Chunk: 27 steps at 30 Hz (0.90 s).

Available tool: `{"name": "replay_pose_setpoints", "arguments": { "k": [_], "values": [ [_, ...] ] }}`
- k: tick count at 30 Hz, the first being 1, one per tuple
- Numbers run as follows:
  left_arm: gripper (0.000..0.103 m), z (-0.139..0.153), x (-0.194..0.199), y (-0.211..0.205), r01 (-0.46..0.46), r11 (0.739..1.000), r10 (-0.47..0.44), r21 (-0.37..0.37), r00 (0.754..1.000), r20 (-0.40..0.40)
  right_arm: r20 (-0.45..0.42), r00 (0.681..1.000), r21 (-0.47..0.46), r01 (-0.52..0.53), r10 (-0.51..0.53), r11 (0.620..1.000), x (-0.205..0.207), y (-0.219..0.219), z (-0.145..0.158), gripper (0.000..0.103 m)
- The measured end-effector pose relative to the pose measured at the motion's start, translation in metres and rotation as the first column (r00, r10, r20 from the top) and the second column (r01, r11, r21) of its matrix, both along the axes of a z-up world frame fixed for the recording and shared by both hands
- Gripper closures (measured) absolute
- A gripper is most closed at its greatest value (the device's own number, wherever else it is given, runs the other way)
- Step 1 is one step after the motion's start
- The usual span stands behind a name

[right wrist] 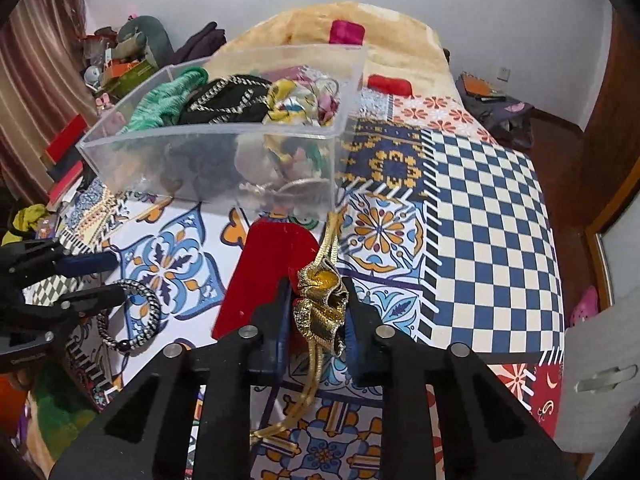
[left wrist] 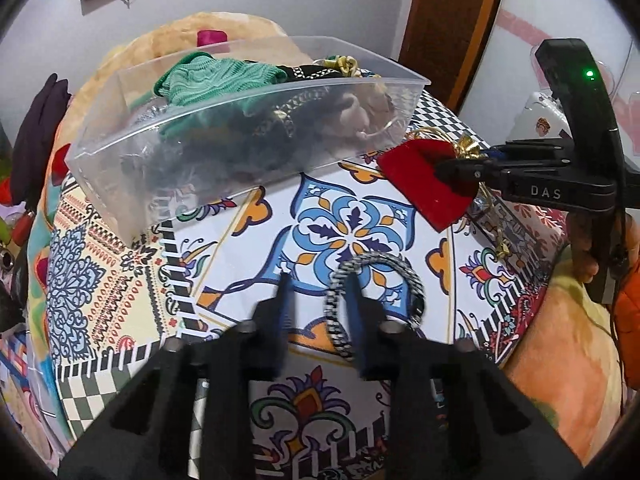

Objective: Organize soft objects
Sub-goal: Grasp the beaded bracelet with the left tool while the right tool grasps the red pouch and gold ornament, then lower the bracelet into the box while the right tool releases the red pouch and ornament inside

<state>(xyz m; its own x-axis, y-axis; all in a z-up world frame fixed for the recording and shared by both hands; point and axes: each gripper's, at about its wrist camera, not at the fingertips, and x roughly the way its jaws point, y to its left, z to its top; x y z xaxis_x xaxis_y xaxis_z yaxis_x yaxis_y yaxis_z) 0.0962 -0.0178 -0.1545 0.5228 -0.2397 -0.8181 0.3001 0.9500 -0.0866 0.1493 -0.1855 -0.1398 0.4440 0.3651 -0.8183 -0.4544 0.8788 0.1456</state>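
The right gripper was clamped on a red velvet pouch with a gold bow, held just in front of the clear bin of soft items. The left gripper stood open over a braided hair tie lying on the patterned cloth, one finger inside its loop.

Cloths in bin, bracelet on mat before it
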Motion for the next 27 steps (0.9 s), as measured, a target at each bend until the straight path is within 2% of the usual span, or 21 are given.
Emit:
{"name": "replay_pose_setpoints", "arguments": {
  "k": [2, 7, 13, 22, 27],
  "values": [
    [0.095, -0.001, 0.000, -0.002, -0.003, 1.000, 0.003, 0.005, 1.000, 0.005, 0.016, 1.000, 0.006, -0.011, 0.011, 1.000, -0.002, 0.002, 0.004, 0.085],
    [0.098, 0.005, -0.001, 0.005, -0.032, 0.999, 0.032, 0.001, 0.999, 0.029, 0.061, 0.997, 0.018, -0.052, 0.051, 0.998, -0.015, 0.009, 0.017, 0.086],
    [0.098, 0.032, -0.008, 0.017, -0.074, 0.997, 0.074, -0.004, 0.989, 0.128, 0.130, 0.987, 0.033, -0.095, 0.090, 0.995, -0.028, 0.019, 0.036, 0.086],
    [0.098, 0.087, -0.007, 0.036, -0.125, 0.991, 0.131, -0.038, 0.947, 0.293, 0.257, 0.964, 0.103, -0.094, 0.064, 0.990, -0.023, 0.026, 0.082, 0.086],
    [0.098, 0.109, 0.000, 0.042, -0.154, 0.987, 0.157, -0.035, 0.922, 0.355, 0.317, 0.947, 0.122, -0.088, 0.045, 0.989, -0.013, 0.034, 0.102, 0.086]
  ]
}}
